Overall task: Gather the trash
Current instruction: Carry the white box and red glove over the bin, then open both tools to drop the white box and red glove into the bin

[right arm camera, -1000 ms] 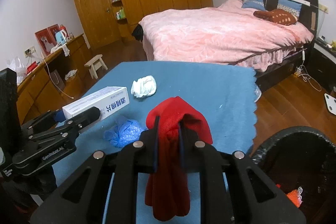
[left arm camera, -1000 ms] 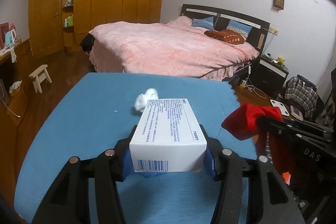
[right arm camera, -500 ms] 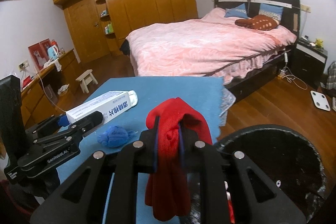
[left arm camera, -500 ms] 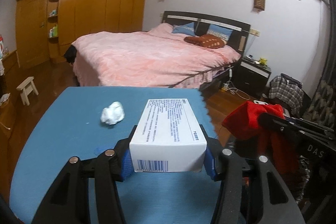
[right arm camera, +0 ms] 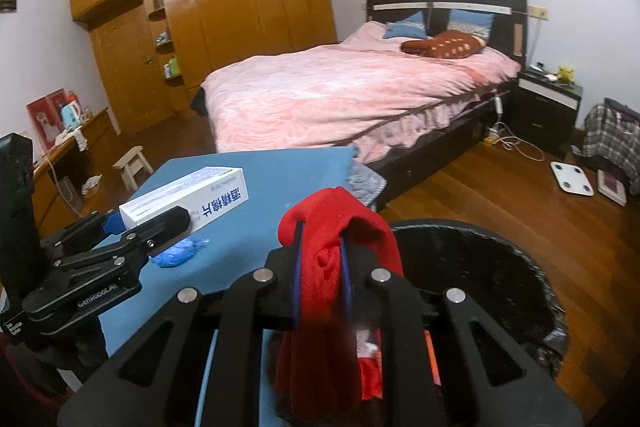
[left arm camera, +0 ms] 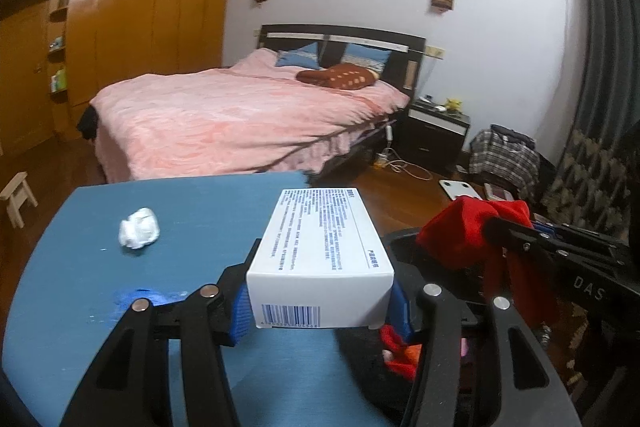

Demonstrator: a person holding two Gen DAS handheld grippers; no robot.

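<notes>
Over the last 1 s both grippers have swung off the blue table [left arm camera: 248,195] toward the black trash bin [right arm camera: 500,267], which now fills the lower right of the right wrist view where 1 s ago only its rim showed. This indicates the transport phase is nearly complete and release is the next step for both loads. The right gripper [right arm camera: 320,255] stays clamped on the red cloth [right arm camera: 336,227], which drapes over the fingers and hangs at the bin's near rim; red and orange items already lie inside. The left gripper [left arm camera: 320,301] remains closed on the white carton [left arm camera: 320,247], held by its 2 long sides with the barcode end toward the camera; the carton's far end now overhangs the table edge, beside the bin. 2 items are left on the table: a crumpled white tissue [left arm camera: 139,234], well apart from the grippers, and a blue wad [right arm camera: 178,254] just beside the left gripper. Judged from this, at least 1 more collection pass is required.
</notes>
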